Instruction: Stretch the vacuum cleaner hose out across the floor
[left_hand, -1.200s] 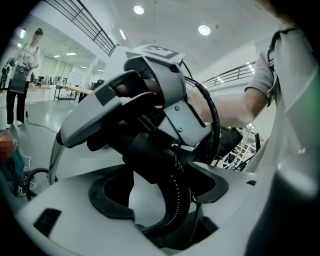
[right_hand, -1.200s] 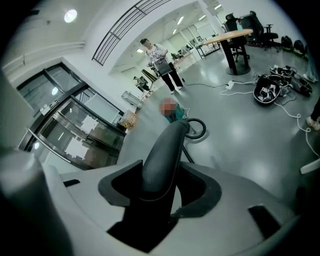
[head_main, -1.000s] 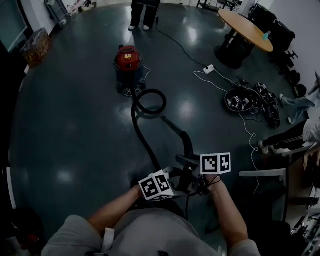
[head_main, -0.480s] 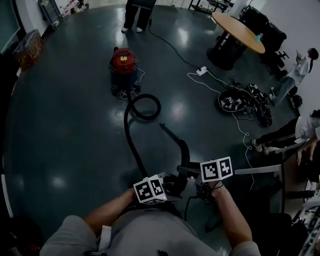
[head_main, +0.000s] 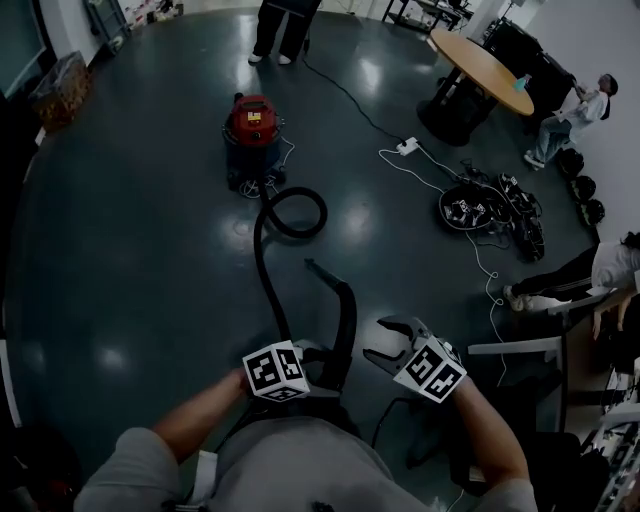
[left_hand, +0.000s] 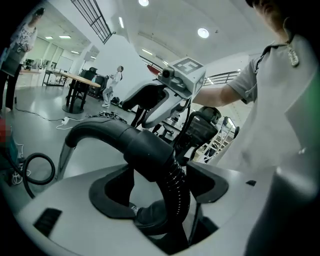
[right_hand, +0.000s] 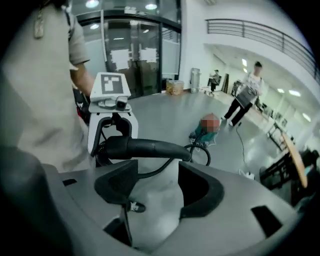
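A red canister vacuum cleaner stands far across the dark floor. Its black hose leaves it, makes one loop on the floor and runs toward me. My left gripper is shut on the ribbed hose just behind the smooth curved handle end and holds it off the floor. The handle's tip points away toward the vacuum. My right gripper is just right of the hose, open, with nothing between its jaws. In the right gripper view the handle crosses beyond the fingertips.
A round wooden table stands at the back right. A power strip with white cable and a pile of black gear lie on the floor. People stand at the far end and at the right. A white chair is close by, right.
My right gripper has come off the hose handle, opened and dropped slightly to the right. The left gripper has drawn the hose end a little left and nearer to me.
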